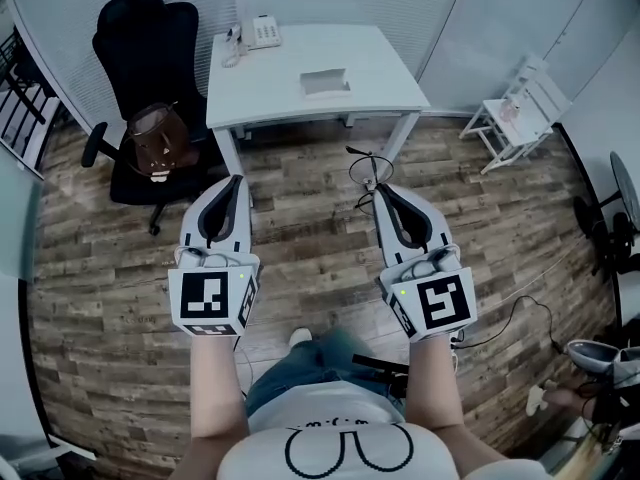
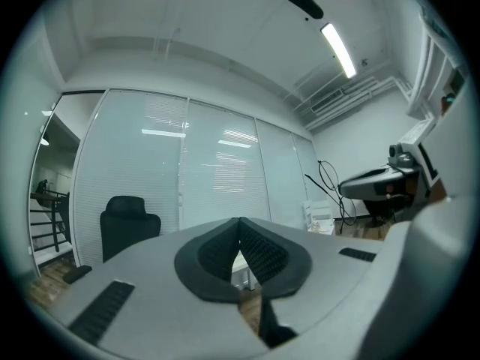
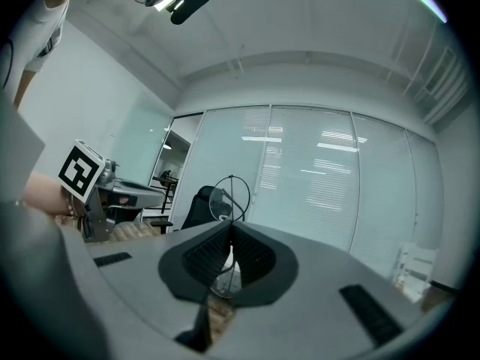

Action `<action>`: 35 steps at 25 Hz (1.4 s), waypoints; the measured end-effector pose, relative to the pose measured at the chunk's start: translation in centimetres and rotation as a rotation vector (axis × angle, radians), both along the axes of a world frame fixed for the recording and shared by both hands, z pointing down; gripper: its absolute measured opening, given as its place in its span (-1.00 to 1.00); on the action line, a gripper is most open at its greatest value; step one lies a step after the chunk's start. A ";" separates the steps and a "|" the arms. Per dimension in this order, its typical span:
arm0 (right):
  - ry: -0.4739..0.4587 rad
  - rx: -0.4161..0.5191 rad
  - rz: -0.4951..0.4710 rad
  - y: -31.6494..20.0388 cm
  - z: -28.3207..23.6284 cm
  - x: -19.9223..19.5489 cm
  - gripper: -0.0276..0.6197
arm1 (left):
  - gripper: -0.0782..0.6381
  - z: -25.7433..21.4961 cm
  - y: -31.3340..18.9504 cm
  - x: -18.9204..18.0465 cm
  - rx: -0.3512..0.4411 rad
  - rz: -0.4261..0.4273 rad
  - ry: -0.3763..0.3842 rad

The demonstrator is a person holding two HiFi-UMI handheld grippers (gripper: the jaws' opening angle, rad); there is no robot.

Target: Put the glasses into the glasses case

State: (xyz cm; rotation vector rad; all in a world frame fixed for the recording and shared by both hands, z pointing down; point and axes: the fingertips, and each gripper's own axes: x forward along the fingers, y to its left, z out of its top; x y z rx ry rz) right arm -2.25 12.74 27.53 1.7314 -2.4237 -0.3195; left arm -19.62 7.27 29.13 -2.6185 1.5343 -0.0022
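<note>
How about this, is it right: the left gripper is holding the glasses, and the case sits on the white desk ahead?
Not quite. The right gripper holds the glasses, not the left gripper, which is shut on nothing; the right gripper view shows the wire frame pinched between its jaws. The case does sit on the white desk.

White desk [image 1: 270, 93] at the far middle, white telephone [image 1: 262, 31] on its far left corner, black office chair [image 1: 145, 38] at left, brown bag [image 1: 158, 140] on its seat, small white chair [image 1: 515, 108] far right, wood-plank floor [image 1: 300, 228]
</note>
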 end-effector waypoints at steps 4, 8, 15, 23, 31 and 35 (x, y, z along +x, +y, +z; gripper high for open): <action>0.017 0.006 0.005 -2.5 -0.1 0.2 -0.86 | -0.74 0.0 -2.6 -0.1 0.002 0.005 0.020; 0.024 0.005 0.011 -4.9 0.3 1.5 -0.86 | -0.74 -0.4 -5.4 0.9 0.018 0.005 0.033; 0.012 0.031 0.020 -12.1 0.5 5.3 -0.86 | -0.74 0.2 -12.0 3.8 0.030 -0.001 0.013; 0.013 0.020 -0.039 -25.8 0.4 9.3 -0.86 | -0.74 -0.1 -24.5 6.9 0.021 -0.068 -0.005; 0.018 0.027 -0.107 -39.4 -0.6 13.4 -0.86 | -0.74 -0.6 -37.0 11.6 0.018 -0.116 -0.010; 0.013 0.023 -0.129 -44.3 -0.8 14.9 -0.86 | -0.74 -0.4 -41.3 13.0 0.010 -0.140 -0.012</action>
